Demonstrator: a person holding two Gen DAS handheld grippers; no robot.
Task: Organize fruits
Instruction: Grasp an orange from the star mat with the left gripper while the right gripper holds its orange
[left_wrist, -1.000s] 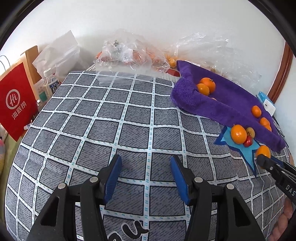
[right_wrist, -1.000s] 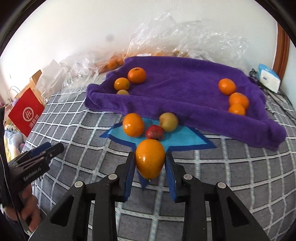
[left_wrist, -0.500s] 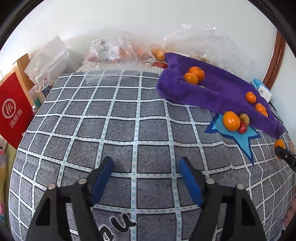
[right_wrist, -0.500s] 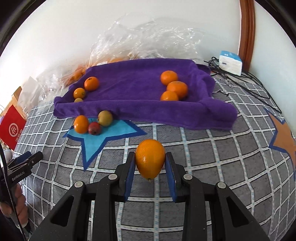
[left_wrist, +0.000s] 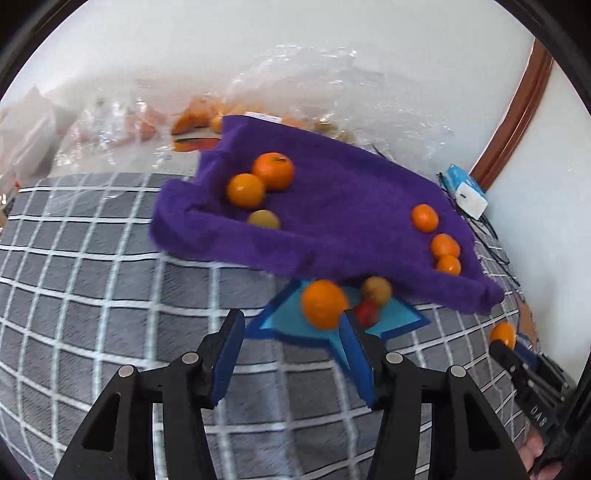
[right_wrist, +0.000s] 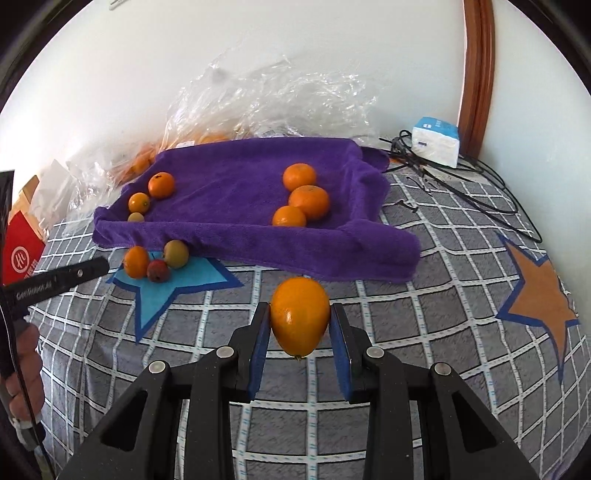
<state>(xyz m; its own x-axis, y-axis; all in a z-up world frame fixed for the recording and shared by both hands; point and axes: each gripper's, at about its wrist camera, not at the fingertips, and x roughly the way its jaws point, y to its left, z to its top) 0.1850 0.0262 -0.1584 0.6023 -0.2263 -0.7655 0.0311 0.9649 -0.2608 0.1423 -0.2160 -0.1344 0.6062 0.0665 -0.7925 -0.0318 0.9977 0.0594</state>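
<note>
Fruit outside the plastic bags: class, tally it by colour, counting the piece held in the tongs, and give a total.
Orange fruit: 7
Yellow-green fruit: 2
Red fruit: 1
Total: 10

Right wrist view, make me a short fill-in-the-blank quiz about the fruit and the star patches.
1. The right gripper is shut on an ____ fruit.
2. The small red fruit lies on the ____ star patch.
3. The orange star patch has ____ fruit on it.
4. The two groups of fruit rest on a ____ towel.

Answers: orange; blue; no; purple
</note>
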